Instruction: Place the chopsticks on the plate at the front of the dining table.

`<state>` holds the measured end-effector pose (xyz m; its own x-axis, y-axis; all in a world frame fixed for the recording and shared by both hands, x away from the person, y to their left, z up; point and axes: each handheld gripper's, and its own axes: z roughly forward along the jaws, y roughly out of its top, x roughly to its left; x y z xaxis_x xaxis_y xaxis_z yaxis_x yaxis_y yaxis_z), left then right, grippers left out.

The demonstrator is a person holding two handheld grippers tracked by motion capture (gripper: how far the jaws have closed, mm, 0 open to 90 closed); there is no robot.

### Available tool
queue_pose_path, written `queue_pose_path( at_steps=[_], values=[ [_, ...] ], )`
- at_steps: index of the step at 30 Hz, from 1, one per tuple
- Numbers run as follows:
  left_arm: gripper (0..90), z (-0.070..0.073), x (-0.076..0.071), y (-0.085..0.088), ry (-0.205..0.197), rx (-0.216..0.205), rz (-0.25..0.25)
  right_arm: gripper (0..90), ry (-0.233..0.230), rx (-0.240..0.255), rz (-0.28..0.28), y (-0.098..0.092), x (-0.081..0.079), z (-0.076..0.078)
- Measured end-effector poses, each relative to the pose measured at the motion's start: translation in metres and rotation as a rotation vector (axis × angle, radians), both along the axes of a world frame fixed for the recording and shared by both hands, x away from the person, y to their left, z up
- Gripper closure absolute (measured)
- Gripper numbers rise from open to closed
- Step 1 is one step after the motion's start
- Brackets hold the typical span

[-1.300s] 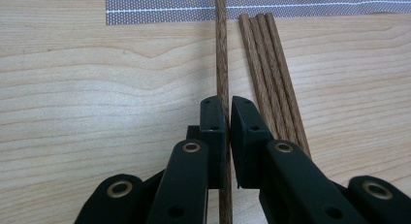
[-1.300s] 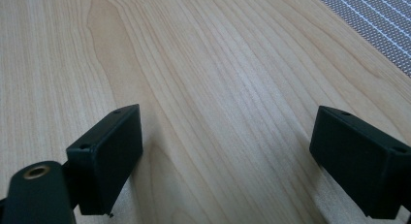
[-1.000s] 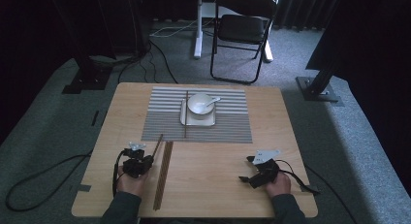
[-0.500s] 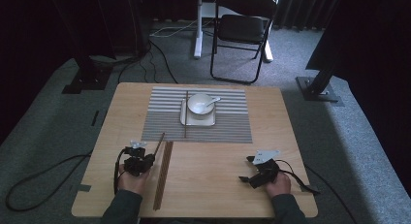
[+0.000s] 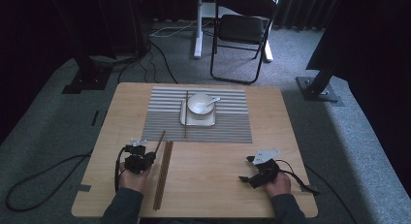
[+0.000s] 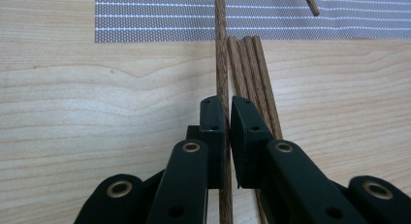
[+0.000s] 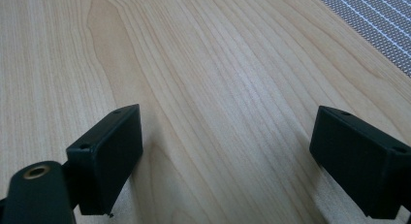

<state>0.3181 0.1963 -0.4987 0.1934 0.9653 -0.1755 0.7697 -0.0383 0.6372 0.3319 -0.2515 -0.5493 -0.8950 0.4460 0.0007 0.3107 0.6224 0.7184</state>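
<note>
One wooden chopstick (image 6: 222,64) sits pinched in the left claw (image 6: 227,118), its far end reaching over the striped mat (image 6: 155,15) (three more chopsticks (image 6: 249,69) lie just beside it on the tabletop (image 5: 218,175)); the right claw (image 7: 225,151) rests wide open and holds nothing

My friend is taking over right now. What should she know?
Left gripper: shut on one chopstick, its tip out over the striped placemat.
Right gripper: open, holding nothing, low over the bare table.
Three more chopsticks lie side by side on the wood right beside the held one.
One chopstick already lies on the mat, left of the square plate with the bowl and spoon.
Left, probably: set the held chopstick on the mat, then deal with the rest.
</note>
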Motion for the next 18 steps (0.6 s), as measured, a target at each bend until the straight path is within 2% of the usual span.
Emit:
queue_pose_path(
  at_steps=[18],
  values=[
    [84.2, 0.0060, 0.0065, -0.0012, -0.016, -0.010, 0.006, 11.1, 0.000, 0.000, 0.000, 0.0000, 0.0000, 0.0000]
  ],
)
